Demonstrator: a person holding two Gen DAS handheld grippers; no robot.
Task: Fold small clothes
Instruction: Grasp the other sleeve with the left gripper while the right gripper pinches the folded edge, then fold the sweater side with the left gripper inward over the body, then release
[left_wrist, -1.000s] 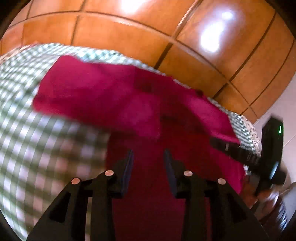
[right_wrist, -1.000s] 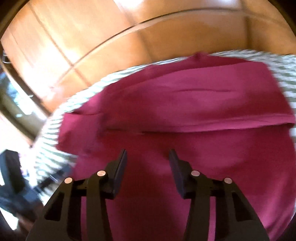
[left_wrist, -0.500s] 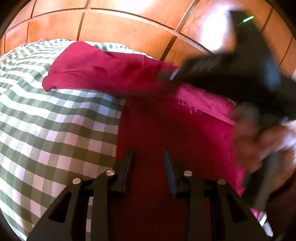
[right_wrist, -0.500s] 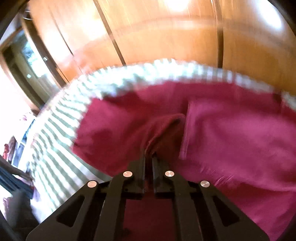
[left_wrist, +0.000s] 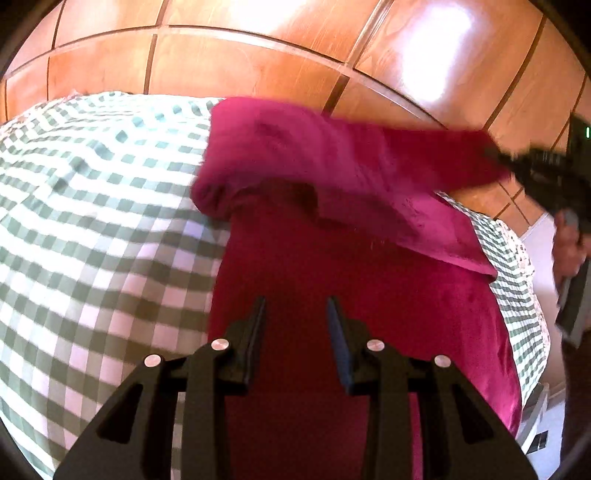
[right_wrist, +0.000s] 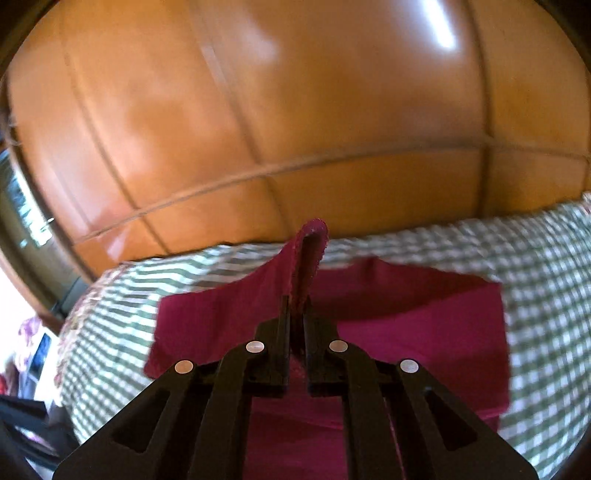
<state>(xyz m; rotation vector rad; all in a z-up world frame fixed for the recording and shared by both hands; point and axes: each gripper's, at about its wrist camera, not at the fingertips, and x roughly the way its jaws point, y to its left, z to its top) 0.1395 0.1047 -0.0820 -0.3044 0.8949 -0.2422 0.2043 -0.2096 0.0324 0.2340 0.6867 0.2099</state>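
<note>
The magenta garment (left_wrist: 354, 280) lies on the checked bedcover (left_wrist: 92, 229), filling the centre and lower middle of my left wrist view, with one part lifted and stretched toward the upper right of the frame. In my right wrist view the same cloth (right_wrist: 424, 332) spreads across the middle, and a narrow peak of it rises just above my fingertips.

My right gripper (right_wrist: 295, 317) is clamped on that peak, jaws pressed together with a bunched edge of fabric between them. It shows again at the right edge of the left view as a dark blurred shape (left_wrist: 543, 173) with the cloth trailing from it. My left gripper (left_wrist: 295, 314) hangs over the flat lower part of the garment, jaws apart and holding nothing; whether its tips touch the cloth I cannot tell.

I judge the fabric light, soft and limp: it sags under its own weight between my pinch and the bed, and it will drape, not hold a crease unaided. A pinch near a hem or corner gives the best control, since mid-panel grabs bunch layers together. The risk I see is dragging the lower layer along while carrying the fold across.

Behind the bed stand glossy wooden cupboard panels (right_wrist: 295, 110).
</note>
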